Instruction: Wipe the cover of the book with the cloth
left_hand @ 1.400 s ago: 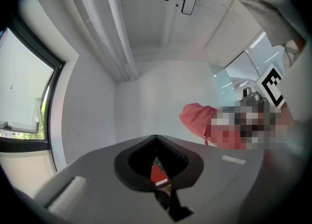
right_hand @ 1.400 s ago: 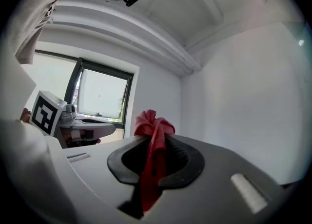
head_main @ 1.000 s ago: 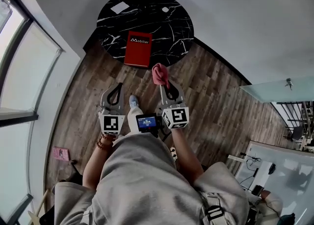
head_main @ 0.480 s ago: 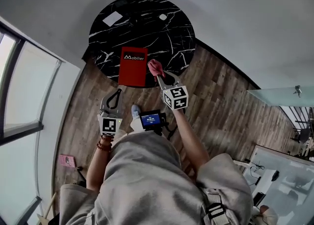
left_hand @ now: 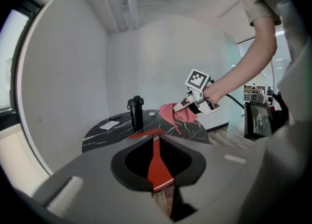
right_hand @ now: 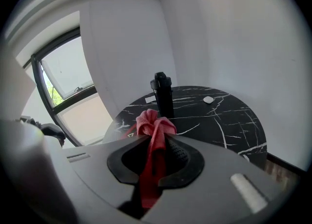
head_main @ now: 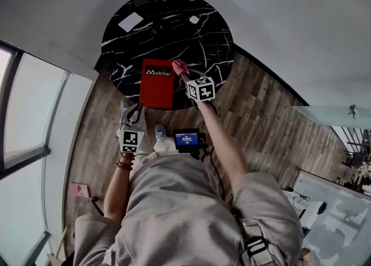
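Left gripper (head_main: 132, 109) over floor, just off table (head_main: 197, 33) edge, near book's near-left corner; jaws slightly apart, opening, nothing between. Red book (head_main: 157, 83) flat at table's near edge. Right gripper (head_main: 186, 79) clamped on pink cloth (head_main: 180, 68), at book's far-right corner.
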Available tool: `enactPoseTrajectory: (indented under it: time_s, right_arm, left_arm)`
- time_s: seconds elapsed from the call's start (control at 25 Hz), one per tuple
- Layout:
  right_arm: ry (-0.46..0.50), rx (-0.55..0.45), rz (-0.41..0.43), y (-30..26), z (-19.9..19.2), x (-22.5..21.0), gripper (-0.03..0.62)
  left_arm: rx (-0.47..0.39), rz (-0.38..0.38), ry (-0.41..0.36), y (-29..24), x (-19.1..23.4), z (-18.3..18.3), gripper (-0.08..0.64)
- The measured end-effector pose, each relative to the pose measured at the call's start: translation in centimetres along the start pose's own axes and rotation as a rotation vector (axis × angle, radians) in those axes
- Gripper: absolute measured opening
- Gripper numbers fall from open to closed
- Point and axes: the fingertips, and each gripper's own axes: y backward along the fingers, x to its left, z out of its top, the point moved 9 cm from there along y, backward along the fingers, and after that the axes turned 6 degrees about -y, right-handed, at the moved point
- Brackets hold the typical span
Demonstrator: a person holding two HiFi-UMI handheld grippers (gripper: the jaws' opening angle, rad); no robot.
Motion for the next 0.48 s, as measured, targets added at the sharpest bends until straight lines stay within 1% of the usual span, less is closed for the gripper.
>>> enactPoseTrajectory:
  time_s: [0.16,0.32,0.4,0.48]
  right_arm:
    - [-0.015,0.074,-0.06,-4.4,0.6,-1.6,0.064]
    - [0.022,0.168,-0.111,-8.1,1.0,-1.8,0.064]
    - [0.03,0.204,-0.13,-9.5,1.3,-1.9,0.064]
    - [0.031,0.233,-0.14,-10.6,1.5,-1.8,0.064]
  left_arm:
    - [0.106,-0.059,0.066,-2.6,0.5,-4.1,0.072]
    - [0.191,-0.112,0.116,-3.8,0.6,-7.1,0.097]
    - [0.216,-0.127,0.124,-4.4,0.5,-7.9,0.121]
    - [0.239,-0.143,0.104,-4.8,0.2,-8.6,0.14]
